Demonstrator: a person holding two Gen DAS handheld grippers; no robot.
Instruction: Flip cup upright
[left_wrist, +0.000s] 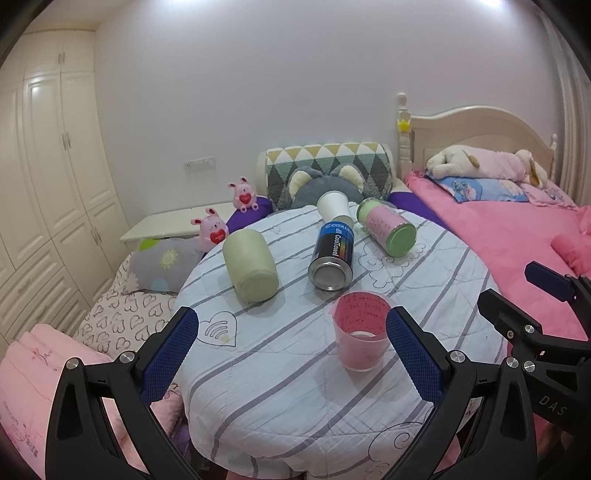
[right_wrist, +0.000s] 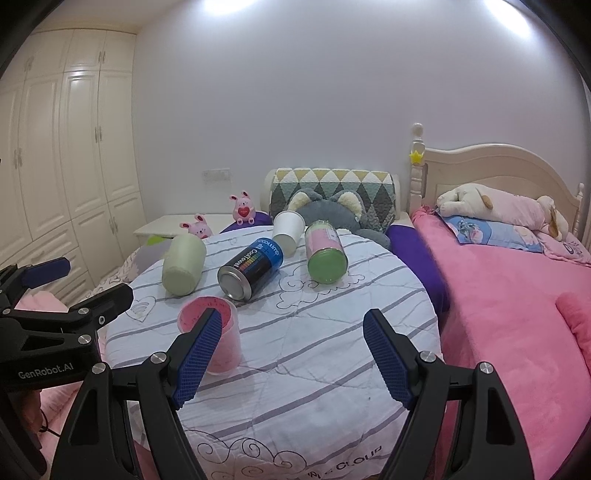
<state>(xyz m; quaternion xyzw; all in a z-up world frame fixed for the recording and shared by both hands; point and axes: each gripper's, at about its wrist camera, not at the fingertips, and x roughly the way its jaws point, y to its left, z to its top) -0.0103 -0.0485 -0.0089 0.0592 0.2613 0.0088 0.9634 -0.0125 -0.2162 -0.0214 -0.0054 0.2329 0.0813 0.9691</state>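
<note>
Standing upright near the front of the round cloth-covered table (left_wrist: 295, 387), the pink cup (left_wrist: 360, 330) already has its mouth facing up, with handwriting visible on its inner wall. Behind it four containers lie on their sides: a pale green cup (left_wrist: 250, 266), a blue can (left_wrist: 331, 254), a white paper cup (left_wrist: 334, 206) and a pink-and-green canister (left_wrist: 386, 230). The task looks only partly done, judging by those still tipped over.

Both tools hover in front of the table holding nothing. The left gripper (left_wrist: 291, 354) has its jaws spread wide, and the right pad (left_wrist: 413, 354) sits just beside the pink cup, though whether it touches cannot be told. The right gripper (right_wrist: 291, 354) is equally wide, and in its own view one pad (right_wrist: 197, 356) overlaps the pink cup.

The main risk is that either tool, swinging toward a fallen container, clips the pink cup and knocks it back over, since it stands so near both. The soft, wrinkled cloth gives a poor footing, so a cup set down tilted may topple. The blue can touches the white paper cup at its far end, so grabbing one could roll the other. The round containers may also roll away from a sideways push.
</note>
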